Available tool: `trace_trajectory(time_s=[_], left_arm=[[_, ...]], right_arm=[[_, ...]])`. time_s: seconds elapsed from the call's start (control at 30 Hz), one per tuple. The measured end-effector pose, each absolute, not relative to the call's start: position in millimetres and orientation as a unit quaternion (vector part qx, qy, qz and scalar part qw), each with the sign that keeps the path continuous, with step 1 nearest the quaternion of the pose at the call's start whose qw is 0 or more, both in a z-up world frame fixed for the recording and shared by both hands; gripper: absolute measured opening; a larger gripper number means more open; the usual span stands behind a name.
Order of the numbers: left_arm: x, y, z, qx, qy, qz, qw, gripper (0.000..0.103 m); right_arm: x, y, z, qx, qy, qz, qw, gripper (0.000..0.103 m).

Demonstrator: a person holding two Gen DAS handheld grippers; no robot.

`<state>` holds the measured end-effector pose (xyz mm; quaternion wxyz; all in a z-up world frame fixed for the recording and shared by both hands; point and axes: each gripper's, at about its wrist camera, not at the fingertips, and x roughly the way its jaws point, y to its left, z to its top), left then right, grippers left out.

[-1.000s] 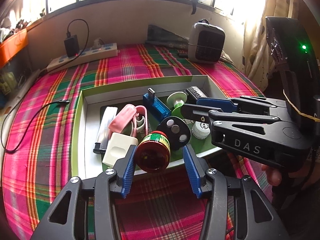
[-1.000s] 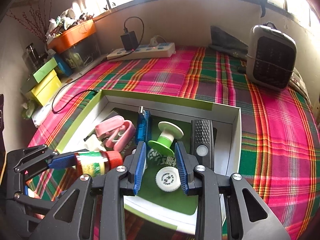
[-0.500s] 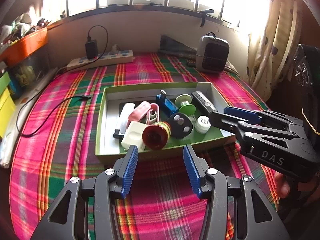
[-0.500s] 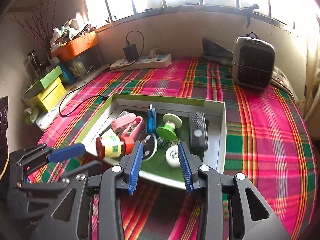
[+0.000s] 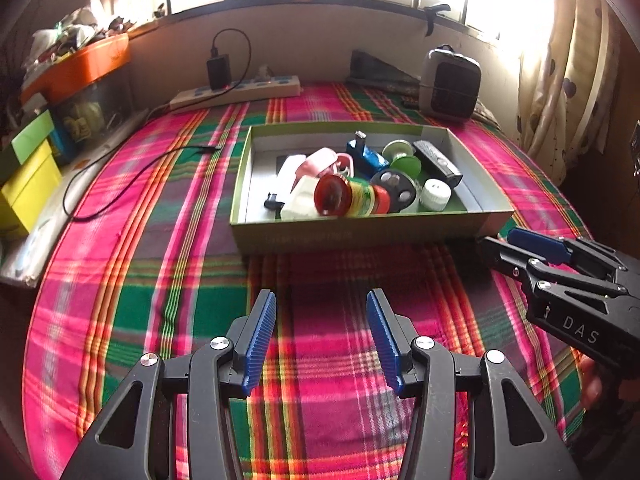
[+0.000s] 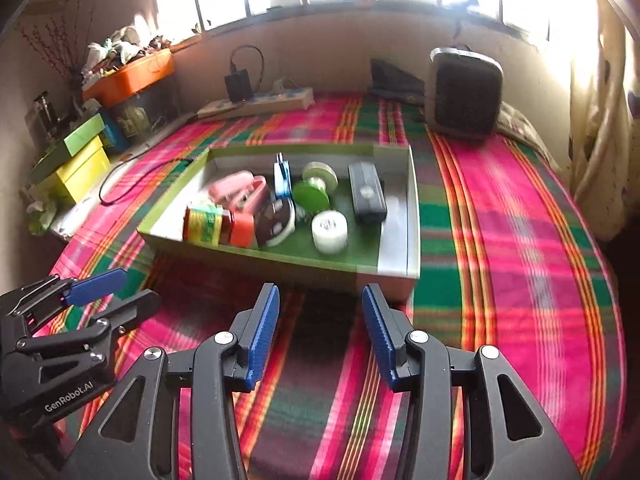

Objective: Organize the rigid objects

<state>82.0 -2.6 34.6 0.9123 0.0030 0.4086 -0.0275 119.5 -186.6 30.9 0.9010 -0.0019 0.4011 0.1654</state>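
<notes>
A green cardboard box (image 5: 360, 228) (image 6: 280, 256) lies on the plaid cloth and holds several rigid objects. Among them are a red-capped jar (image 5: 352, 196) (image 6: 218, 222) on its side, a green spool (image 5: 402, 156) (image 6: 314, 188), a white cap (image 5: 436, 194) (image 6: 330, 230), a black remote (image 5: 438, 162) (image 6: 366, 192), a blue stick (image 5: 366, 154) and a pink stapler (image 5: 320, 160) (image 6: 240, 188). My left gripper (image 5: 322, 316) is open and empty, well in front of the box. My right gripper (image 6: 320, 312) is open and empty, just before the box's near wall.
A grey heater (image 5: 450, 80) (image 6: 464, 92) stands at the back right. A power strip (image 5: 236, 92) with a charger lies along the back wall. A black cable (image 5: 120, 188) trails on the left. Yellow and green boxes (image 6: 76, 156) sit off the left edge.
The left gripper let go of the red-capped jar, which now lies in the box. Both grippers have pulled back and away from the box, and the right gripper has opened wider.
</notes>
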Motion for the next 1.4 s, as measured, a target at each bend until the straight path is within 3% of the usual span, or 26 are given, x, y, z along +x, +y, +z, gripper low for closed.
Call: trace_trajectory(time_s=[0.83,0.97,1.4], left_arm=[[69,4,5,0.001,0.428,0.011,0.904,0.047],[72,3,4,0.005,0.424,0.018,0.906,0.049],[75,1,4,0.002,0.424,0.025,0.905,0.051]], right_arm=[[96,-188,5,-0.051,0.432,0.103,0.895,0.045],[99,-193,4,-0.042,0.432,0.094,0.896,0.058],[102,-196,2,-0.033,0.436,0.089,0.895,0.063]])
